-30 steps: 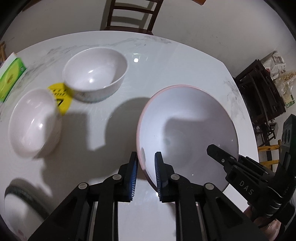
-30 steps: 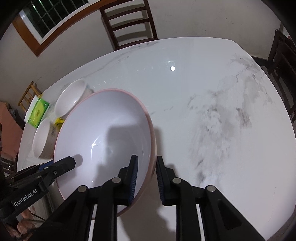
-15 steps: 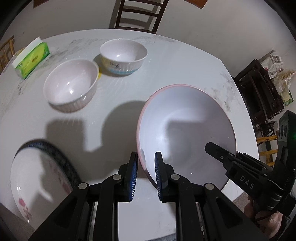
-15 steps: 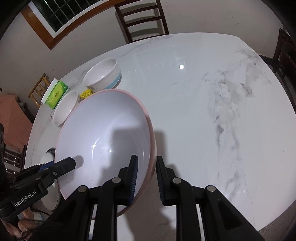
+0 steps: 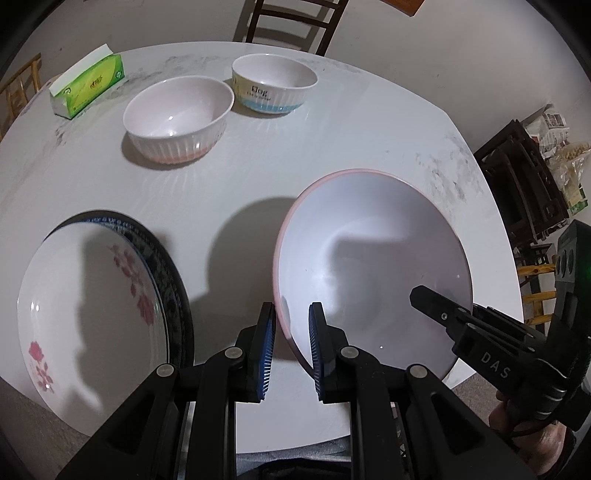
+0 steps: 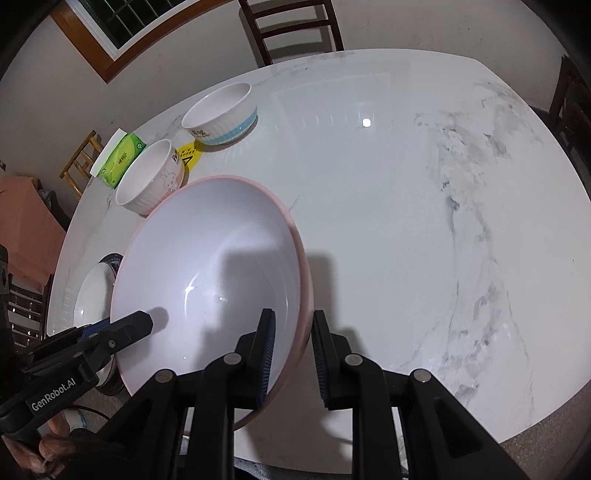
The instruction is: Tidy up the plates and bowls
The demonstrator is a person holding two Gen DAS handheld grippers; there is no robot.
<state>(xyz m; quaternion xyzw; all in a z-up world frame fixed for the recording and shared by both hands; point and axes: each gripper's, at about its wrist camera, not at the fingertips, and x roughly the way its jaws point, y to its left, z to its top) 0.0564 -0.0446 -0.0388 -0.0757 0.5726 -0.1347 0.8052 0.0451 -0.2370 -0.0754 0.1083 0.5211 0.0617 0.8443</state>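
Note:
A large pink-rimmed white bowl (image 5: 373, 266) is held above the table between both grippers; it also shows in the right wrist view (image 6: 210, 273). My left gripper (image 5: 291, 347) is shut on its left rim. My right gripper (image 6: 291, 358) is shut on its right rim. A flowered plate (image 5: 92, 314) lies on a dark-rimmed plate at the table's front left, beside and below the bowl. A ribbed white and pink bowl (image 5: 177, 118) and a white bowl with a blue band (image 5: 273, 83) stand at the back.
A green tissue box (image 5: 88, 85) lies at the back left of the white marble table (image 6: 424, 221). A yellow sticker (image 6: 188, 157) lies between the two small bowls. A wooden chair (image 6: 291, 26) stands behind the table; dark furniture stands at the right (image 5: 524, 184).
Both grippers have carried the large bowl back toward the table's front edge. The small bowls now look farther away and the flowered plate has come fully into view at the left.

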